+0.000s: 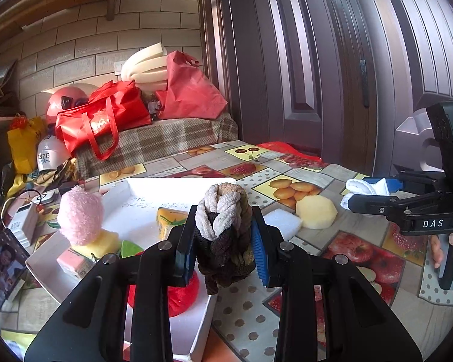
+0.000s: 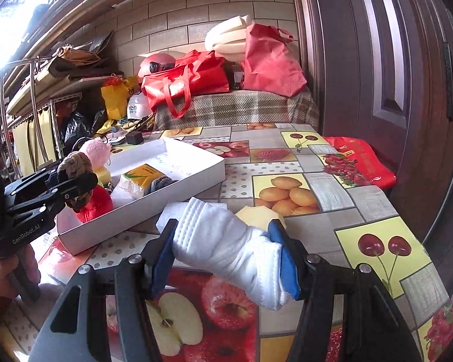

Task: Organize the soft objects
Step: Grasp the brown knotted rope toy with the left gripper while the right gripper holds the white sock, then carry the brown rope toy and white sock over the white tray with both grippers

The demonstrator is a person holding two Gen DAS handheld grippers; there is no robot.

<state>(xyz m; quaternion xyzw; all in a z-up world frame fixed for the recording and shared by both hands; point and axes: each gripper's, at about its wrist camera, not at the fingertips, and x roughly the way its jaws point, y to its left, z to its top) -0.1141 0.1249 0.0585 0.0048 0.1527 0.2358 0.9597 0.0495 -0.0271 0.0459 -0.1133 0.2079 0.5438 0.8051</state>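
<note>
The left gripper point(image 1: 223, 241) squeezes a brown and cream knotted bundle point(image 1: 223, 235) tight between its blue pads. The bundle sticks up past the fingertips. Just beyond and below the fingers sits the white tray point(image 1: 178, 187), with a pink fluffy toy point(image 1: 80, 218) inside. The right gripper point(image 2: 226, 253) pinches a white rolled sock point(image 2: 226, 250) that lies sideways across its fingers. Just ahead of those fingertips lies a yellow sponge point(image 2: 256, 212).
</note>
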